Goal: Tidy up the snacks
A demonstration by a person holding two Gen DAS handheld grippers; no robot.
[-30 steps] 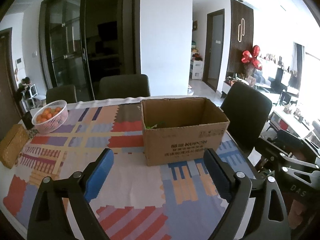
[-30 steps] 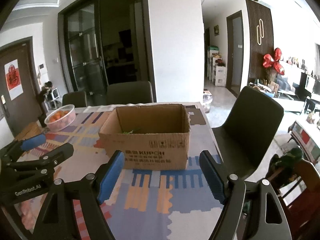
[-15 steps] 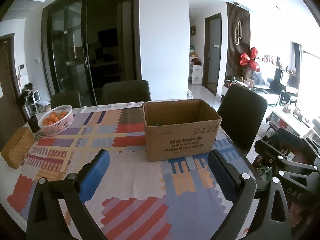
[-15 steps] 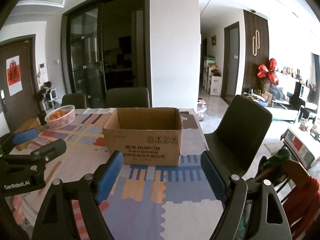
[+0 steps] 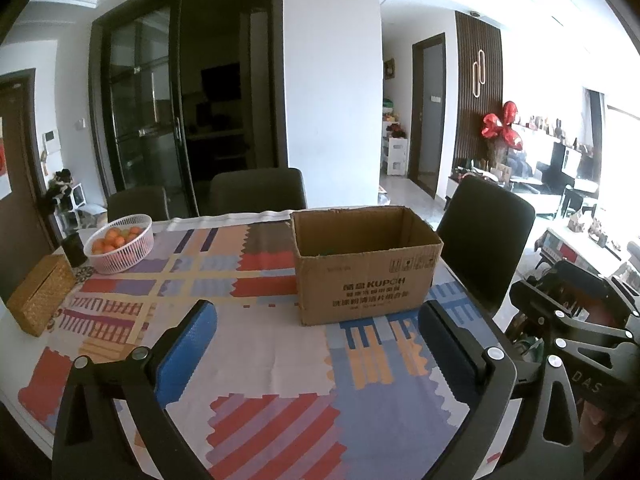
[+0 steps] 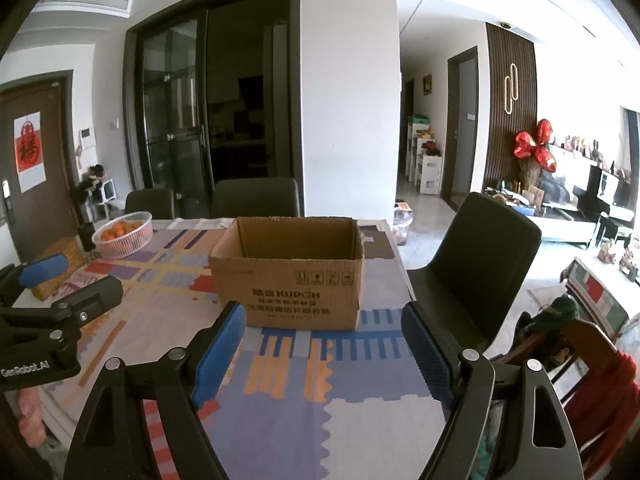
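Note:
An open brown cardboard box (image 5: 368, 280) (image 6: 288, 280) stands on the patterned tablecloth (image 5: 256, 360). Its front wall hides the contents. My left gripper (image 5: 316, 316) hovers over the cloth short of the box, its jaws opening with nothing between the blue pads (image 5: 184, 356). Beside it my right gripper (image 6: 322, 314) faces the box front, open, with nothing between its fingers. Each gripper shows at the edge of the other's view: the right gripper (image 5: 572, 320) at the right edge of the left wrist view, the left gripper (image 6: 60, 312) at the left edge of the right wrist view.
A white basket of oranges (image 5: 120, 248) (image 6: 122, 236) and a woven box (image 5: 40, 292) sit at the table's far left. Dark chairs stand behind the table (image 5: 256, 192) and at its right side (image 5: 484, 236). The table edge (image 6: 404, 272) runs just right of the box.
Both grippers have drawn back from the box, which looks smaller and farther off. The left jaws stand wider apart than before.

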